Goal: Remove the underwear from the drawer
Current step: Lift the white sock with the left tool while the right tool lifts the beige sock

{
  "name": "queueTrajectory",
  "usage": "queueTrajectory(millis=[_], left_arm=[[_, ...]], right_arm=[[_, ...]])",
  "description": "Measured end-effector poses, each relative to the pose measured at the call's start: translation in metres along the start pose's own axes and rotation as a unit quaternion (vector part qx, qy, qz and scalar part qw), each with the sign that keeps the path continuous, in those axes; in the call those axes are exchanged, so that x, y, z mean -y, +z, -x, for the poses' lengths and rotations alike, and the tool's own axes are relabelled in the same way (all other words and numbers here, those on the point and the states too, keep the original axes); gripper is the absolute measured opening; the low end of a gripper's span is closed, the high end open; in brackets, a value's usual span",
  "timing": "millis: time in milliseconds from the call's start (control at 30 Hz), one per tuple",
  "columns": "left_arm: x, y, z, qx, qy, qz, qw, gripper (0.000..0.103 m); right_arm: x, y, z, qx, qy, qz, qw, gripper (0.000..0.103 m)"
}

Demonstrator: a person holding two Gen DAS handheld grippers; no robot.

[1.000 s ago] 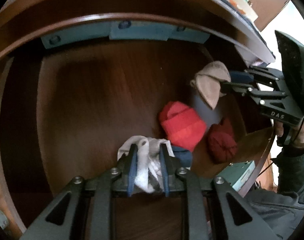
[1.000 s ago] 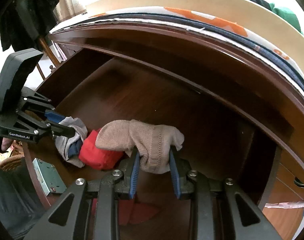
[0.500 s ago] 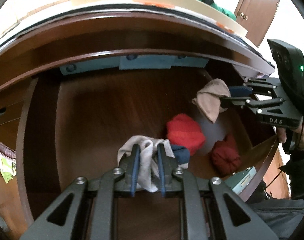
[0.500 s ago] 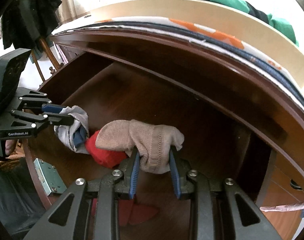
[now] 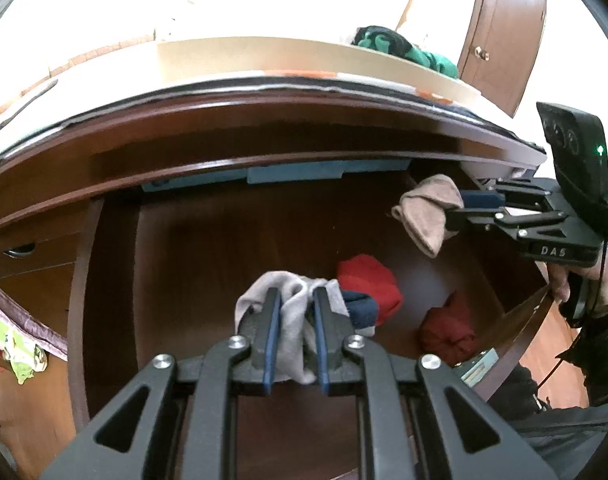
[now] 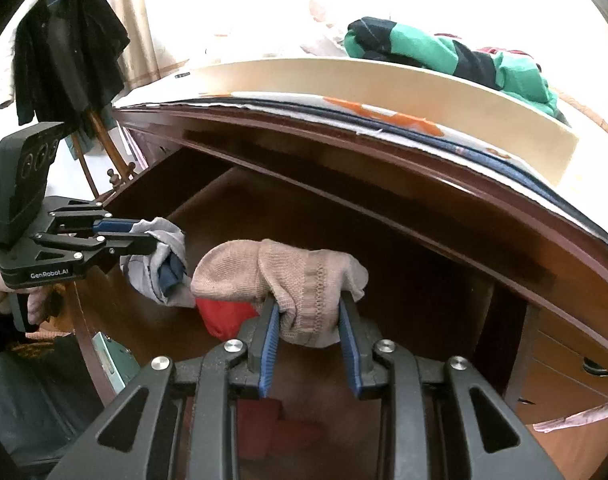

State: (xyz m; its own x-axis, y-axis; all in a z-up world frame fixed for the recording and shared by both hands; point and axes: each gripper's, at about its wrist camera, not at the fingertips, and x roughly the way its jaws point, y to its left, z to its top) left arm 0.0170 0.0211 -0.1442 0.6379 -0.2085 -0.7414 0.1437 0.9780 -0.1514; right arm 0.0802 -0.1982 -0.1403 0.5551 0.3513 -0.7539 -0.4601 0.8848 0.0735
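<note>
The wooden drawer (image 5: 208, 260) stands pulled out below me. My left gripper (image 5: 296, 300) is shut on a grey-white piece of underwear (image 5: 292, 332) with a navy part, held above the drawer floor. From the right wrist view, the left gripper (image 6: 144, 236) and its grey bundle (image 6: 160, 268) hang at the left. My right gripper (image 6: 308, 308) is shut on a beige knit piece (image 6: 280, 272), lifted over the drawer. In the left wrist view the right gripper (image 5: 464, 208) and the beige piece (image 5: 424, 216) are at the right. A bright red piece (image 5: 368, 280) and a dark red one (image 5: 448, 328) lie inside.
The dresser top overhangs the drawer and carries a cream board (image 6: 384, 80) and a green-and-black striped garment (image 6: 444, 52). Dark clothes (image 6: 64, 48) hang on a rack at the left. A metal lock plate (image 6: 108, 360) sits on the drawer front. A cabinet door (image 5: 504, 32) stands behind.
Both grippers have risen with their garments. The grey-white piece has come up off the drawer floor, away from the red piece, and the left view has tilted up towards the dresser top.
</note>
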Motion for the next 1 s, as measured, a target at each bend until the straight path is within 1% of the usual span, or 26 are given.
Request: queueTrajectory(millis=[200,633,1000], left_arm=[[-0.002,0.000,0.008,0.026,0.005,0.006,0.9996,0.013],[0.001,0.001,0.023,0.066,0.025,-0.002,0.9975,0.013],[0.004,0.003,0.030,0.090,0.040,-0.008,0.9951,0.013]], right_arm=[[0.001,0.000,0.005,0.011,-0.001,0.005,1.000,0.031],[0.002,-0.004,0.016,0.033,0.006,0.012,0.999,0.031],[0.006,-0.015,0.038,0.074,0.011,0.015,0.997,0.031]])
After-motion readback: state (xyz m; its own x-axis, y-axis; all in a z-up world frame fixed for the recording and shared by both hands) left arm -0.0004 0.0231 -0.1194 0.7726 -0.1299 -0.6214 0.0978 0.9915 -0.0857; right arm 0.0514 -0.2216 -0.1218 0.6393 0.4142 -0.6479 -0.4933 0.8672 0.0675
